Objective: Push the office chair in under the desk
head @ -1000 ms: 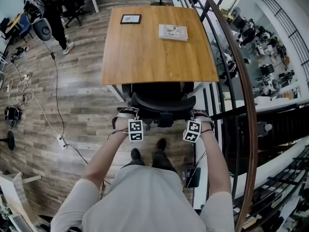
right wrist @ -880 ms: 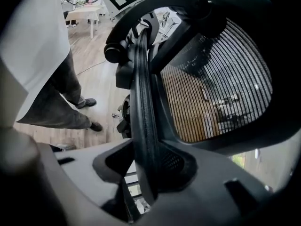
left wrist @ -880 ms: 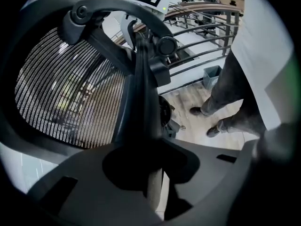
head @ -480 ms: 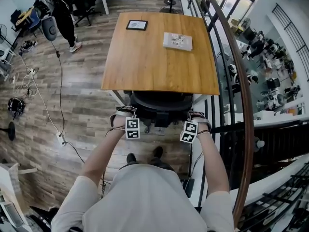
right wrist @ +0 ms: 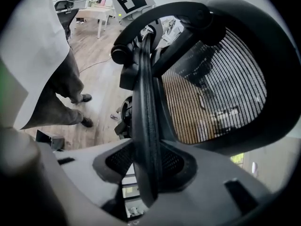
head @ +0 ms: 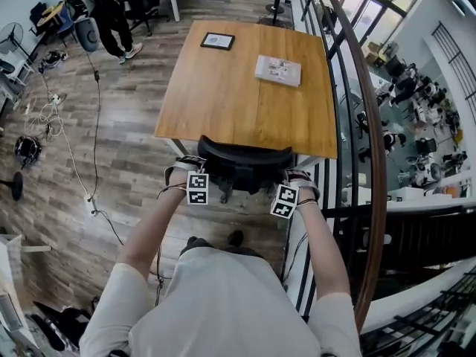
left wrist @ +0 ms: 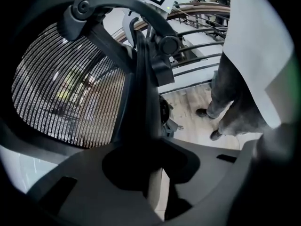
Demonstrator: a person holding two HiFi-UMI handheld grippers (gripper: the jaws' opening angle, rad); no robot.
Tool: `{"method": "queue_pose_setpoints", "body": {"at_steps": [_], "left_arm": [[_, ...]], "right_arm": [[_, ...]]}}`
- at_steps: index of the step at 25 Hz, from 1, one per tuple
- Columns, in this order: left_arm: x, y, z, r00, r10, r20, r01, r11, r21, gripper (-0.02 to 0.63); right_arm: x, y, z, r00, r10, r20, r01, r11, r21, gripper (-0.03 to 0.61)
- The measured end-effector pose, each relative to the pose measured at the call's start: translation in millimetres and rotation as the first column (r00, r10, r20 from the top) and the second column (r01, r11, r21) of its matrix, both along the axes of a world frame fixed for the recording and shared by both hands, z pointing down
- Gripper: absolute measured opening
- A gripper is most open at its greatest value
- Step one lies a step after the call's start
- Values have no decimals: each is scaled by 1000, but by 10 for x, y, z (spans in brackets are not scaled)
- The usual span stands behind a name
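Observation:
The black mesh-backed office chair (head: 245, 159) stands at the near edge of the wooden desk (head: 245, 88), its seat hidden under the top. My left gripper (head: 190, 174) is shut on the left rim of the backrest, my right gripper (head: 292, 183) on the right rim. In the left gripper view the dark frame of the chair (left wrist: 70, 93) runs down between the jaws of the left gripper (left wrist: 151, 175). In the right gripper view the rim of the chair (right wrist: 211, 88) is likewise clamped in the right gripper (right wrist: 146, 173).
A framed picture (head: 218, 41) and a printed booklet (head: 277, 70) lie on the desk. A curved railing (head: 370, 125) runs close along the right. Cables (head: 71, 155) trail over the wooden floor at left. A person (head: 111, 10) stands far back left.
The chair has rolled toward the desk, and its backrest now meets the tabletop's near edge. Both grippers and the person's feet have moved forward with it.

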State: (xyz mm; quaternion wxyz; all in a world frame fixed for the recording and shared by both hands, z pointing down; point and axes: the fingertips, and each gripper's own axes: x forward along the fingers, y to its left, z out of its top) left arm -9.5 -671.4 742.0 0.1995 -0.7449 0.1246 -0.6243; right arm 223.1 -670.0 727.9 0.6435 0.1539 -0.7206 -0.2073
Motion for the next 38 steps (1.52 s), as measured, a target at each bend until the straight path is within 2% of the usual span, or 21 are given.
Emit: {"method": "queue_pose_setpoints", "body": {"at_steps": [16, 19, 23, 26, 31, 38], "left_arm": [[16, -92, 30, 1000, 20, 1, -20, 999, -39, 84], [10, -77, 22, 999, 32, 13, -32, 999, -38, 119], [1, -3, 61, 998, 46, 33, -43, 996, -80, 184], [0, -18, 58, 998, 48, 34, -45, 995, -84, 187], [-23, -15, -27, 1000, 25, -1, -25, 996, -88, 187], [-50, -75, -370, 996, -14, -89, 10, 999, -44, 193]], "right_arm": [[15, -116, 20, 1000, 1, -7, -1, 1000, -21, 149], [22, -86, 9, 1000, 12, -23, -13, 999, -47, 168], [-15, -98, -85, 999, 50, 1, -50, 998, -37, 181], [-44, -115, -183, 998, 67, 6, -67, 997, -24, 187], [-91, -59, -293, 994, 103, 36, -103, 995, -10, 186], [-123, -21, -504, 981, 158, 110, -161, 987, 13, 187]]}}
